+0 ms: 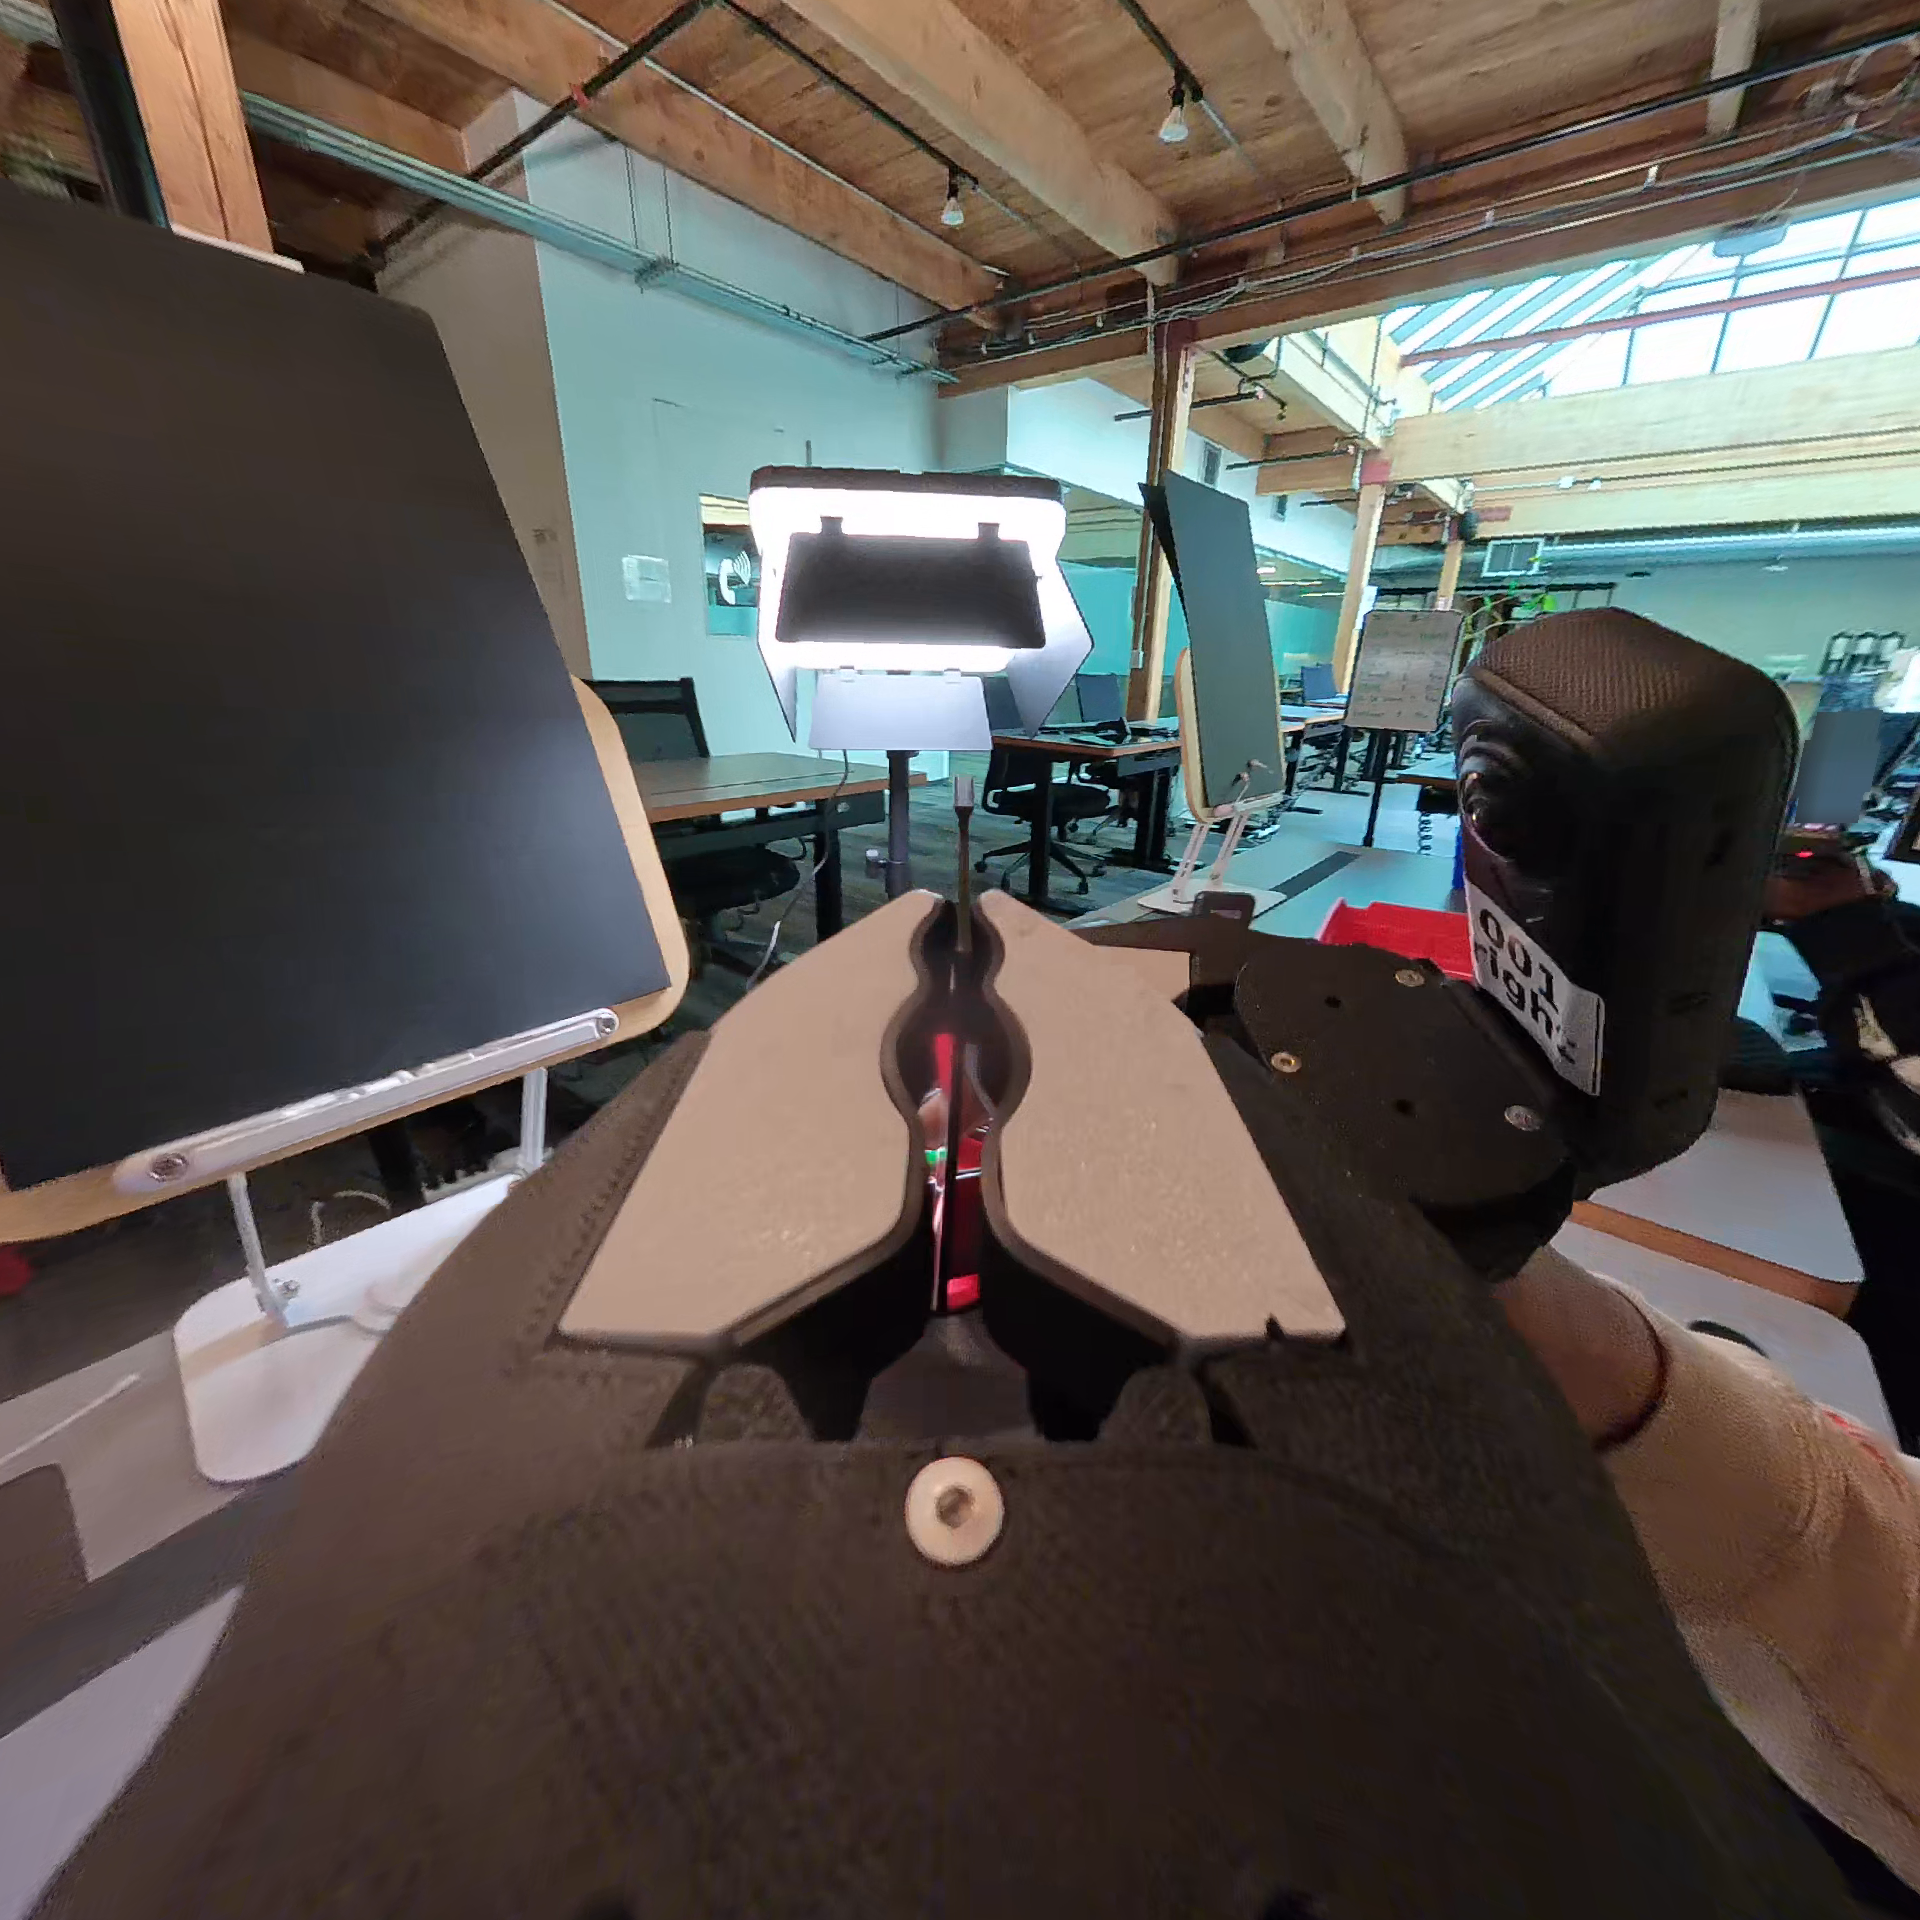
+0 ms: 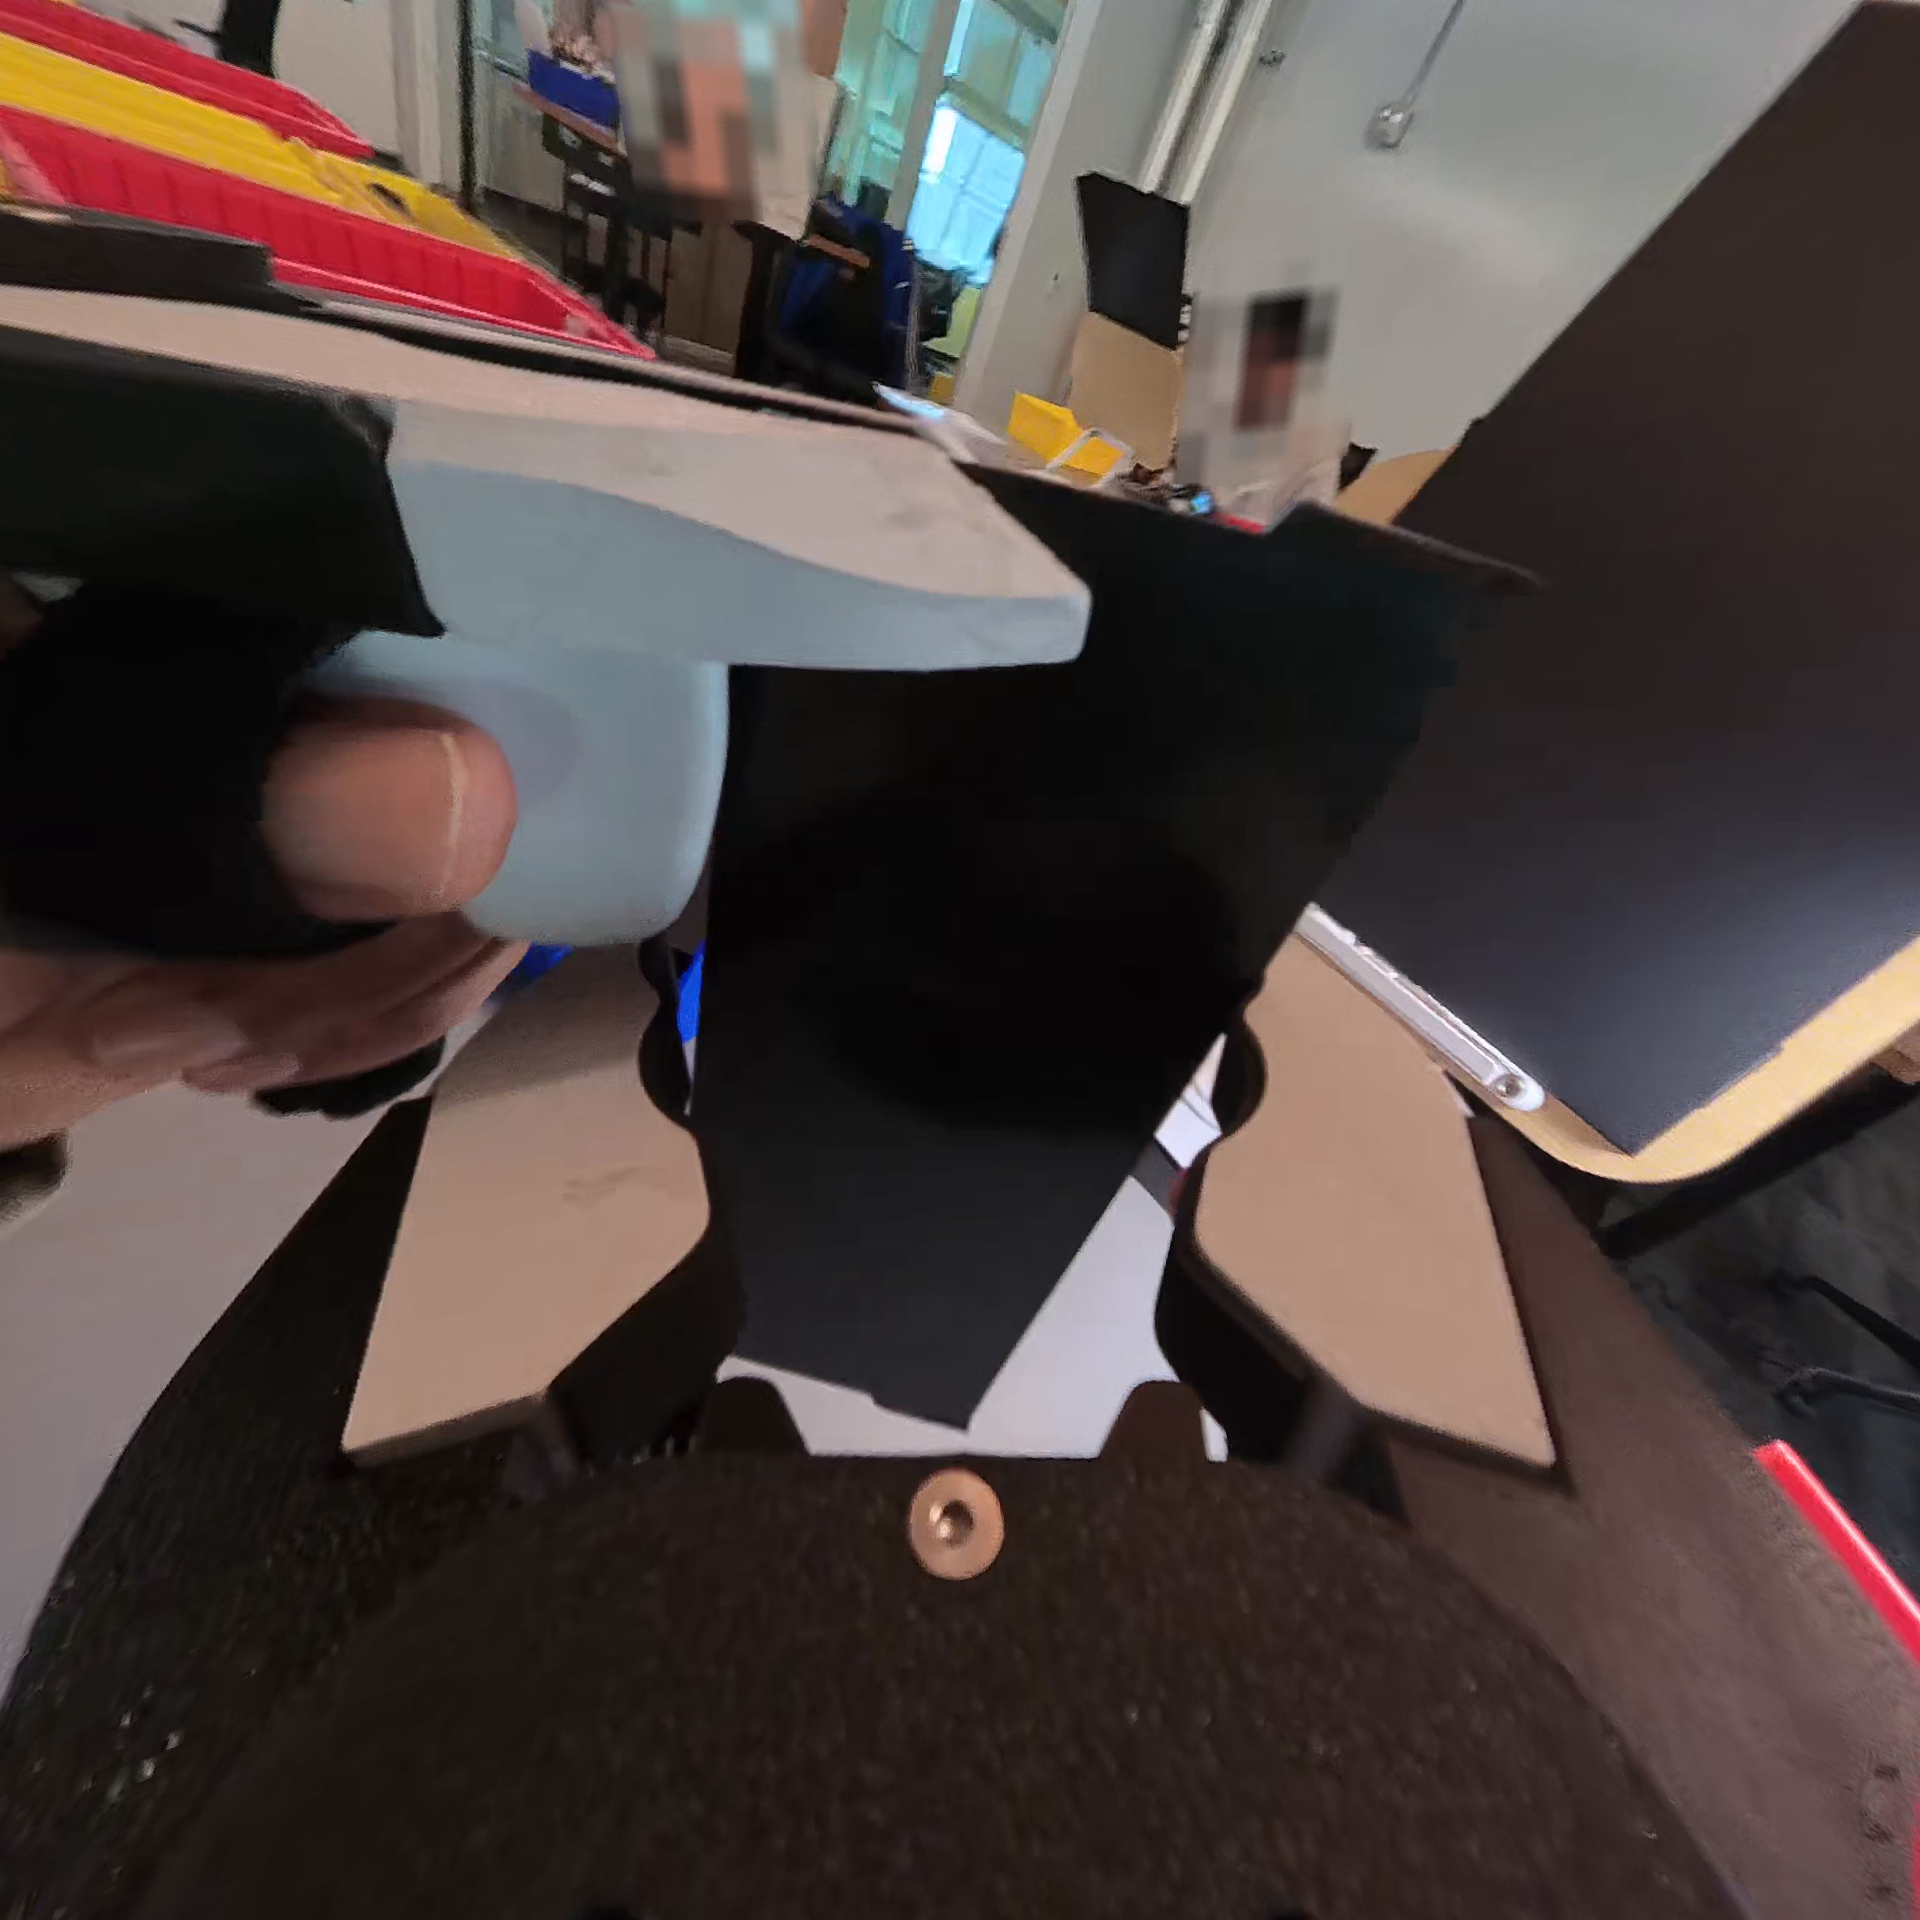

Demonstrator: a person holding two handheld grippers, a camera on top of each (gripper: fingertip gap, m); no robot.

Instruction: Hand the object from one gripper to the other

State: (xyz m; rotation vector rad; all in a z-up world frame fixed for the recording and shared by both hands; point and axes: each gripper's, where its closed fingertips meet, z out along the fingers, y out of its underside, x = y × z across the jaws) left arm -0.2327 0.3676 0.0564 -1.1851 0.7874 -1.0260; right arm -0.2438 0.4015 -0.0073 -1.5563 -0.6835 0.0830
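Left claw (image 1: 958, 935) pinches a thin black rod (image 1: 964, 862) upright at twelve o'clock, offering its free end. Right claw (image 2: 956, 1122) gapes released, straddling the left's dark body, ready to receive.

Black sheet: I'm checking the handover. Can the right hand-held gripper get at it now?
Probably yes. The right hand-held gripper is open with the black sheet between its fingers, nothing blocking; the left hand-held gripper is shut on its other end.

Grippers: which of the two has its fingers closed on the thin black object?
The left gripper: its fingers pinch the thin black object, seen edge-on. The right gripper has its fingers wide apart.
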